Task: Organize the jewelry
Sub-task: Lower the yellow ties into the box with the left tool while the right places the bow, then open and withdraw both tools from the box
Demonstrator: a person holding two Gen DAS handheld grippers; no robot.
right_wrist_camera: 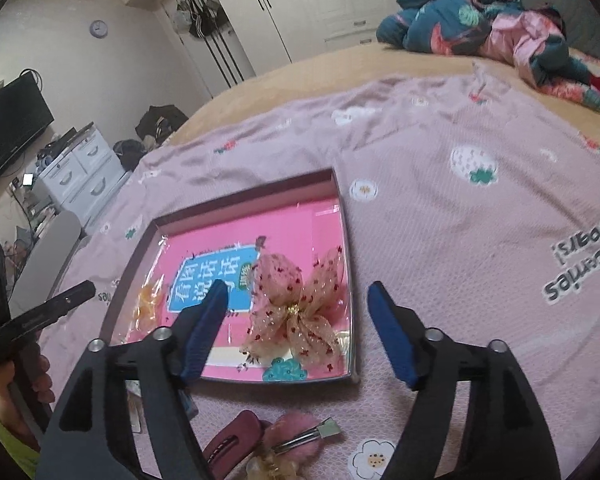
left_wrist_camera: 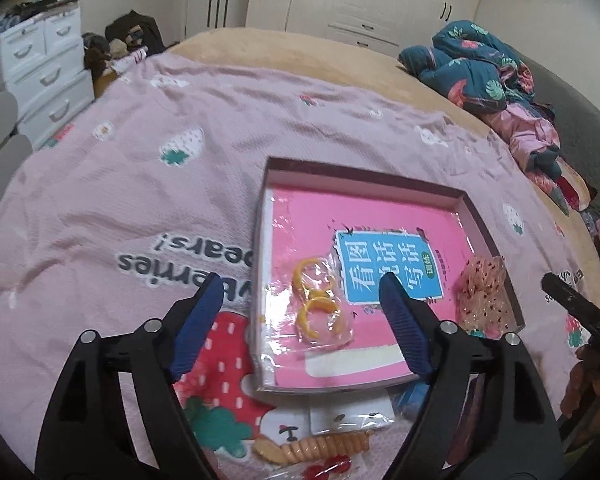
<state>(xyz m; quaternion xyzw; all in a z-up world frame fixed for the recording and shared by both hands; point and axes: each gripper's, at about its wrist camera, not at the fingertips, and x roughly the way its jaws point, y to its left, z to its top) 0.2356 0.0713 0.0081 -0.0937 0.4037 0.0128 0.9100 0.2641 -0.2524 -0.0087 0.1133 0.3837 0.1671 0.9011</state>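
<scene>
A big bed (left_wrist_camera: pixel 284 46) holds everything. A tan blanket (right_wrist_camera: pixel 320 76) covers it, and a pink sheet (left_wrist_camera: pixel 112 200) with strawberries and bears lies spread on top. A flat box (left_wrist_camera: pixel 488 236) with low dark walls sits on the pink sheet. Near its front edge, on the sheet, lie an orange spiral hair clip (left_wrist_camera: pixel 324 446), a small clear packet (left_wrist_camera: pixel 350 418), a pink fluffy hair clip (right_wrist_camera: pixel 300 432) and a dark red clip (right_wrist_camera: pixel 230 440). Far back on the bed, a heap of blue flowery and pink clothes (right_wrist_camera: pixel 476 20) rests on the tan blanket.
</scene>
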